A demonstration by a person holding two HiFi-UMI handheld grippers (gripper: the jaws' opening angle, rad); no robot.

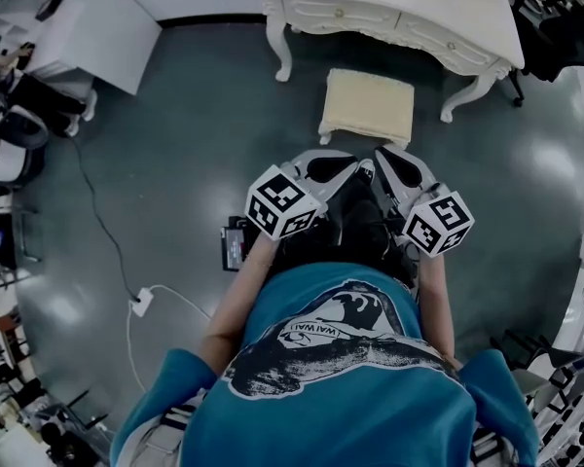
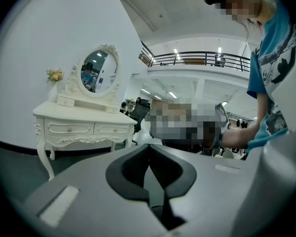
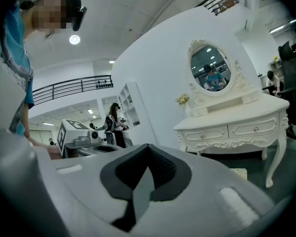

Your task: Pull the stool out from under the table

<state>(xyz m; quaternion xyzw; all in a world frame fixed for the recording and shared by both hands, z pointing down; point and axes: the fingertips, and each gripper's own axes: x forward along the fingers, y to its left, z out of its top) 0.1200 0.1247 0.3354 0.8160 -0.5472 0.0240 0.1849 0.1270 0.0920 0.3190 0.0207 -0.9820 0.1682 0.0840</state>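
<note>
Standing on the grey floor (image 1: 195, 115), the stool (image 1: 367, 105) sat just in front of the white dressing table (image 1: 399, 13). Its cream cushion was wholly in the open in the head view, and its far edge lay close to the tabletop's front rim. The long side of the cushion ran across, parallel to that rim, so the near long edge faced the person. Left gripper (image 1: 343, 168) and right gripper (image 1: 387, 161) were held side by side just short of that near edge. The right looked slightly nearer, and the stool lay straight ahead and below both. Each gripper view looked level at the table rather than down at the seat. Both grippers were clenched, jaws meeting on nothing. Judgement: the scene fitted a stool only shallowly tucked and due to be drawn back, or equally one already drawn clear. One moment could not settle which.
</note>
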